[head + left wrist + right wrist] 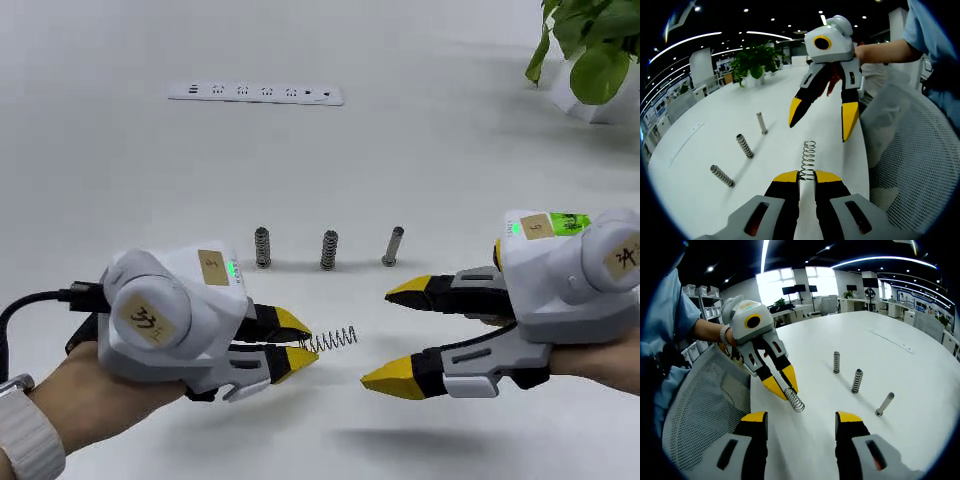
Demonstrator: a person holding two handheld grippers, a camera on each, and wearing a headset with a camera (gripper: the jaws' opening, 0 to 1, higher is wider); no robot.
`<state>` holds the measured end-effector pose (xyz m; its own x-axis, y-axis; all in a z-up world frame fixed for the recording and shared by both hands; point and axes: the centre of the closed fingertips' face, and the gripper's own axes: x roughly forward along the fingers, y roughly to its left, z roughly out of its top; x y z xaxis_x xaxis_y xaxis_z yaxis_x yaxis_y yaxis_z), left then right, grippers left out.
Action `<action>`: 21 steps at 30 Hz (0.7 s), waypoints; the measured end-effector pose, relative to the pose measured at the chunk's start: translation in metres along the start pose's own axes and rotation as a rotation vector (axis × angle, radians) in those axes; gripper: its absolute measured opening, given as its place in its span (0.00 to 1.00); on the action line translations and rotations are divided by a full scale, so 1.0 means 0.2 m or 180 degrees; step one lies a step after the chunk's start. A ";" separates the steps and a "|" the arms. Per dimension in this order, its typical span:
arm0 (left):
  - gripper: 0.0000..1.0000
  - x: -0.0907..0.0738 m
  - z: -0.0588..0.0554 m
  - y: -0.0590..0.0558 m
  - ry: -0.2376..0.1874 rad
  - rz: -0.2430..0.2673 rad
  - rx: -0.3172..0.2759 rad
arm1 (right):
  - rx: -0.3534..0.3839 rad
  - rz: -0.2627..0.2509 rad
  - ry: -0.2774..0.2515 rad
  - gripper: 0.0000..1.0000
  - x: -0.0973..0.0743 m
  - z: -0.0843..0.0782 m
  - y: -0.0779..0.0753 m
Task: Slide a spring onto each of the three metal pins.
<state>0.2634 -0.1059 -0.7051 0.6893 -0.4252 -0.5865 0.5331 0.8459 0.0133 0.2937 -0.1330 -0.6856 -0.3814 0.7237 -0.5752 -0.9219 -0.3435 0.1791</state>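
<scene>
Head view is showing the left gripper [303,342] pinching one end of a loose spring [333,340] between nearly closed jaws. The spring is sticking out toward the right gripper [378,335], which is hanging just beside it with jaws spread wide and nothing in them. Beyond both, in a row at the middle of the tabletop [450,160], the left pin [262,247] and middle pin [329,249] are each wearing a spring while the right pin [393,246] is standing bare, and a power strip [255,92] is lying toward the far edge.
</scene>
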 end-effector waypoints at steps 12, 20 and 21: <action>0.10 0.00 0.06 -0.06 -0.0112 -0.0090 0.0012 | 0.0039 0.0325 0.0117 0.28 0.05 0.00 0.06; 0.10 -0.01 0.06 -0.06 -0.0108 -0.0117 0.0080 | 0.0022 0.0442 0.0190 0.17 0.05 0.00 0.08; 0.10 -0.01 0.07 -0.07 -0.0114 -0.0124 0.0081 | 0.0015 0.0446 0.0196 0.15 0.05 0.00 0.08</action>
<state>0.2623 -0.1212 -0.6936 0.6847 -0.4694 -0.5576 0.5720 0.8202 0.0119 0.2746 -0.1321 -0.6888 -0.5016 0.6307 -0.5921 -0.8603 -0.4357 0.2647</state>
